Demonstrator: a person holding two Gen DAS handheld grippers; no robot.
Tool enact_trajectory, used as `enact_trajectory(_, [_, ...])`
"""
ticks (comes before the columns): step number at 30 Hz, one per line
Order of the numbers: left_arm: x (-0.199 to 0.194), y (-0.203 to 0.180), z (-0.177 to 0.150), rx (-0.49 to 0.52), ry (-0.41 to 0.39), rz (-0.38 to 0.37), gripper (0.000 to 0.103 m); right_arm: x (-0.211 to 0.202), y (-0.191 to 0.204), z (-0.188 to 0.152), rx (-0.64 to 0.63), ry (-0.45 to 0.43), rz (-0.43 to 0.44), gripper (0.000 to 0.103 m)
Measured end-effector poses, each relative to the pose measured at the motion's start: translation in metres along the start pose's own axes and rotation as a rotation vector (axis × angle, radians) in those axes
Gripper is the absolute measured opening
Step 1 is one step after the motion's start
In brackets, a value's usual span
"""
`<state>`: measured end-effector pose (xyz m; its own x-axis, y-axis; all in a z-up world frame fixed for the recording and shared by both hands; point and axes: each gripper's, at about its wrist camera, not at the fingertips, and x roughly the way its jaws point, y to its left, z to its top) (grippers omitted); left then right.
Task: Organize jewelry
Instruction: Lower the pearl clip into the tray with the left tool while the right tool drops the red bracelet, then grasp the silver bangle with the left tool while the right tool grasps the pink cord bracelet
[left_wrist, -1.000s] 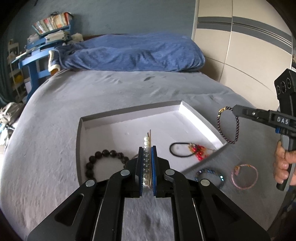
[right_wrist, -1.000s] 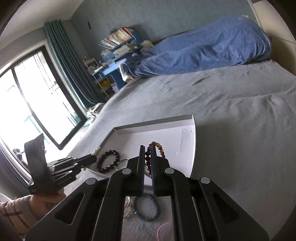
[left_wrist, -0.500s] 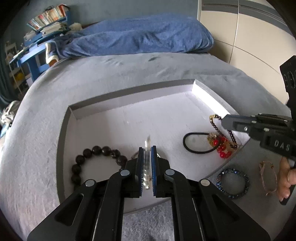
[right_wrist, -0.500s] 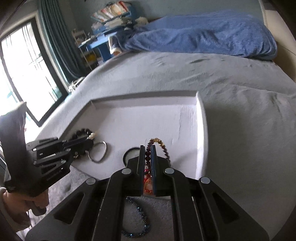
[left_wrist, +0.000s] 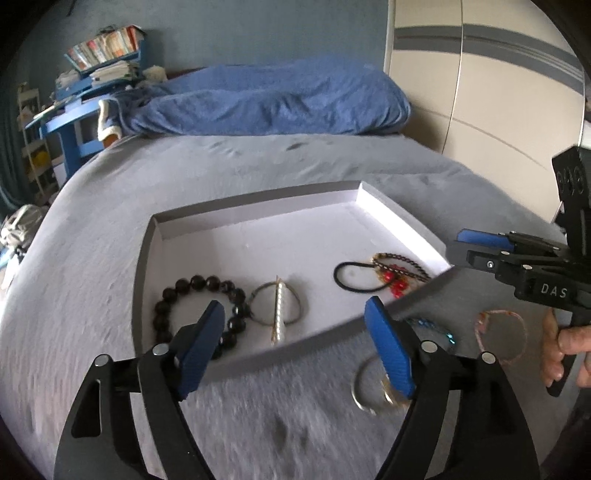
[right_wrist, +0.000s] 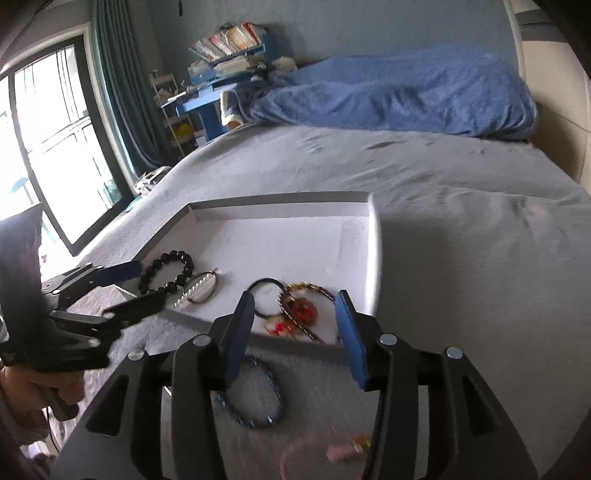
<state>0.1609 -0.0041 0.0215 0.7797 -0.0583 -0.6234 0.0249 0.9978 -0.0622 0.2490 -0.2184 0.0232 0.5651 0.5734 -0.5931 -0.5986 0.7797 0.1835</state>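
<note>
A: How much of the jewelry is in the tray (left_wrist: 258, 236) so far?

B: Four pieces lie on its white floor. The black bead bracelet (left_wrist: 199, 306) is at the near left corner of the tray, the pearl hair ring (left_wrist: 277, 308) just beside it, and the black hair tie (left_wrist: 356, 277) with the dark beaded bracelet (left_wrist: 402, 264) and its red charms toward the tray's near right corner.

A: And what remains outside?

B: Three pieces sit on the bed, in front of the tray's near wall: a blue bead bracelet (right_wrist: 255, 398), a pink cord bracelet (left_wrist: 502, 338), and a silver ring bracelet (left_wrist: 369, 387) nearest the camera. So the job looks a little over half done.

A: Are the tools carrying anything?

B: No. The left gripper (left_wrist: 295, 347) hangs over the tray's near wall with its jaws spread wide and nothing between them. The right gripper (right_wrist: 291, 332) is likewise released, jaws apart, above the tray's near right corner, with the blue bead bracelet below it.
</note>
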Motion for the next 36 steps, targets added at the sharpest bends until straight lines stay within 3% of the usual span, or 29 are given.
enact_trajectory(10, [-0.025, -0.004, -0.035, -0.021, 0.006, -0.028, 0.079, -0.041, -0.024, -0.042, 0.04, -0.016, -0.056, 0.068])
enact_trajectory(24, [-0.027, -0.025, -0.05, 0.051, 0.025, -0.055, 0.081, -0.059, -0.041, -0.082, 0.108, 0.003, -0.065, 0.074])
enact_trajectory(30, [-0.014, -0.034, -0.048, 0.094, 0.077, -0.093, 0.081, -0.043, -0.035, -0.081, 0.077, 0.078, -0.066, 0.074])
enact_trajectory(31, [-0.011, -0.035, -0.047, 0.098, 0.081, -0.095, 0.081, -0.04, -0.036, -0.082, 0.079, 0.09, -0.068, 0.073])
enact_trajectory(36, [0.007, -0.04, -0.037, 0.079, 0.108, -0.119, 0.081, -0.033, -0.042, -0.084, 0.116, 0.12, -0.059, 0.047])
